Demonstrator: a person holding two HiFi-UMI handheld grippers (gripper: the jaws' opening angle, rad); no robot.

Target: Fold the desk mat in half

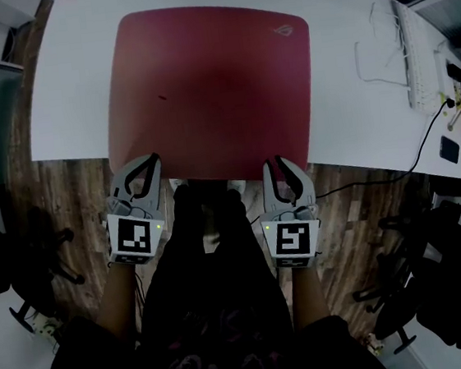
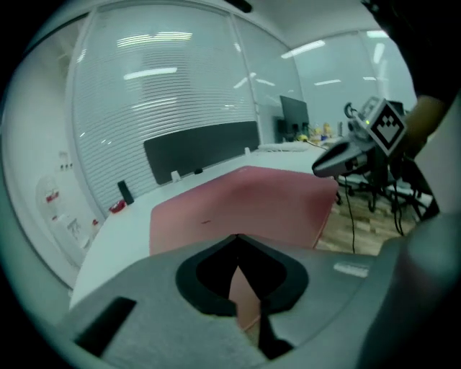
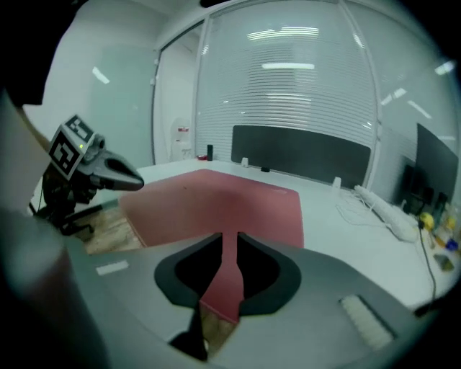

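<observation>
The dark red desk mat [image 1: 211, 91], round-cornered with a small logo at its 1 o'clock corner, lies flat on the white desk [image 1: 355, 116], its near edge at the desk's rim. At the mat's 7 o'clock corner the left gripper [image 1: 155, 157] is pinched closed on that edge. At 5 o'clock the right gripper [image 1: 274, 163] has its jaws narrowly apart, with the edge between them.

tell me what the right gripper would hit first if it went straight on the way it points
Most likely the desk mat: the right gripper points down at its near edge, seen through the narrow gap between the jaws. Whether it already touches is unclear.
</observation>
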